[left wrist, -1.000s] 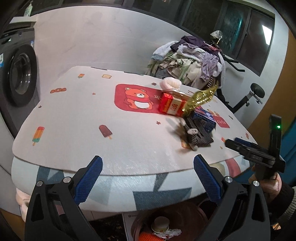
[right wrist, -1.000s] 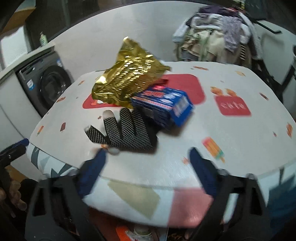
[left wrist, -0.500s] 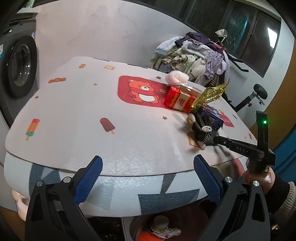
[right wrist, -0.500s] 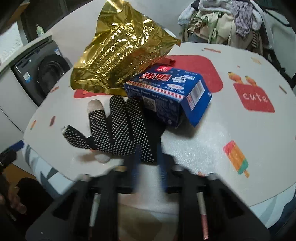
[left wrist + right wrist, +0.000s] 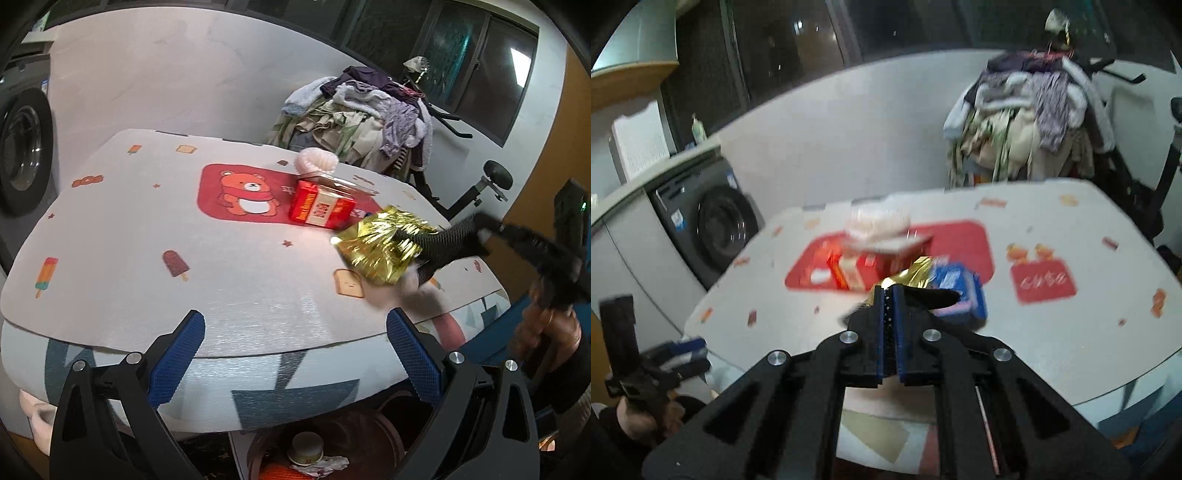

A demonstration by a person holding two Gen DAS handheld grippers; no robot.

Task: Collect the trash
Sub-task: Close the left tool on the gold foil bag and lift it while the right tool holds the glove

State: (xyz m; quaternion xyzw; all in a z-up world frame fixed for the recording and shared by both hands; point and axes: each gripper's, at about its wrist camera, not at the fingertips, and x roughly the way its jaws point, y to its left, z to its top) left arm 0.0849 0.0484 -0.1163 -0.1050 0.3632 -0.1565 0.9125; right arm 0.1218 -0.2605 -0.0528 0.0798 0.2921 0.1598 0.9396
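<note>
My right gripper (image 5: 889, 295) is shut on a black dotted glove (image 5: 931, 298) and holds it above the table; the glove also shows, blurred, in the left wrist view (image 5: 443, 242). A gold foil bag (image 5: 380, 248) lies under it, beside a red carton (image 5: 319, 208) and a blue box (image 5: 956, 288). A pink fluffy item (image 5: 317, 159) sits behind the carton. My left gripper (image 5: 295, 354) is open and empty at the table's near edge.
The table (image 5: 110, 221) has a printed cover. A bin with trash (image 5: 321, 454) stands under its near edge. A washing machine (image 5: 22, 155) is at the left. A heap of clothes (image 5: 362, 118) and an exercise bike (image 5: 491, 184) stand behind.
My right gripper closed on the black glove and lifted it off the table. The gold bag has tipped down flat. My left gripper stayed open near the edge.
</note>
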